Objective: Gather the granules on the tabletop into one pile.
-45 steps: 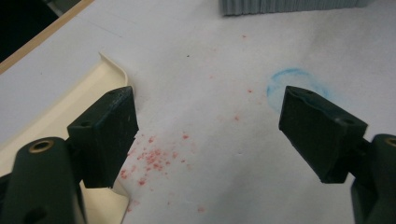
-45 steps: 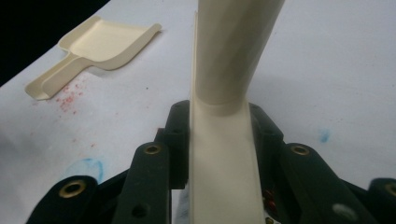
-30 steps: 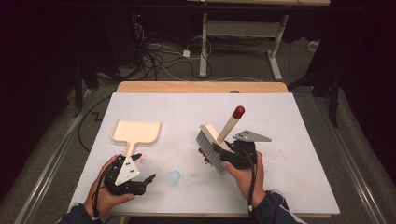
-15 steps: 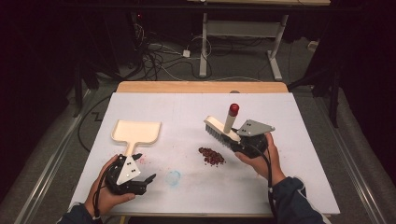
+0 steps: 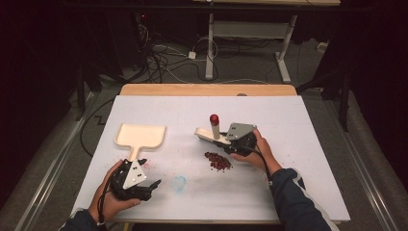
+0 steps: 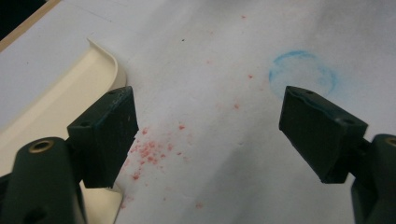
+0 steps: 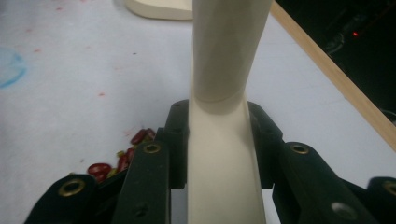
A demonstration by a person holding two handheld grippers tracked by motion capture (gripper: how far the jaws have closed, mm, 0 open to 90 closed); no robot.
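Cream brush (image 5: 210,133) handle sits clamped in my right gripper (image 5: 239,141), beside the red beans (image 5: 218,160) heaped mid-table. My left gripper (image 5: 136,185) rests low near the front edge, jaws wide apart and empty, just beside the empty dustpan (image 5: 140,136). White table (image 5: 298,168) is bare at right.

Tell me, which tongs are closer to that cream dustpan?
Left. The left tongs sit open beside the dustpan handle; the right tongs grip the brush across the table.
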